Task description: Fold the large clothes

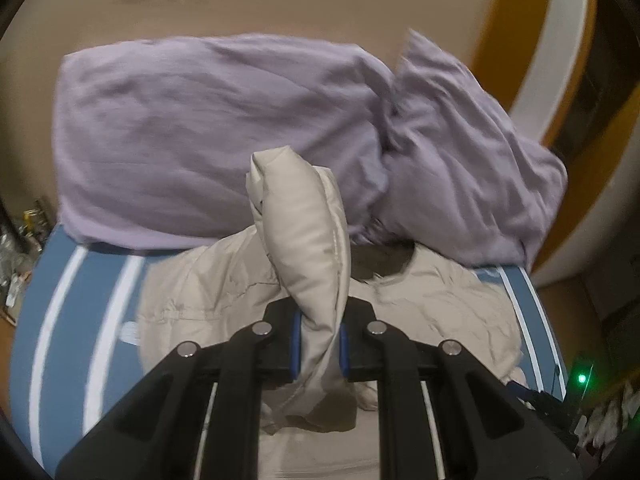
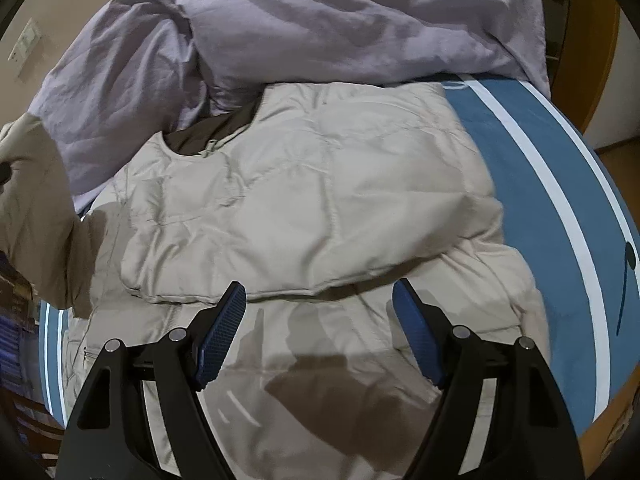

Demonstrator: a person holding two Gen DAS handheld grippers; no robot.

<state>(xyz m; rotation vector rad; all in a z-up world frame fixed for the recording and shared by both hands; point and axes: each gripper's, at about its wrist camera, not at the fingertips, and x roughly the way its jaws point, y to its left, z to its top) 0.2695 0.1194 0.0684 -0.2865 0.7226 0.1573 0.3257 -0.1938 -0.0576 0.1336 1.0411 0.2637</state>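
On the blue white-striped bed, beige quilted puffer jacket spread flat. Left gripper jaws clamped on its lifted sleeve; right gripper jaws apart above it. Rumpled lilac duvet behind.

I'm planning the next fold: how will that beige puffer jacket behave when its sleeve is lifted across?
Probably floppy: the sleeve droops and twists where the left gripper pinches it. The beige puffer jacket looks quilted and puffy, so likely light for its bulk and springy, resisting a flat crease. Its smooth shell may slide on the blue sheet.
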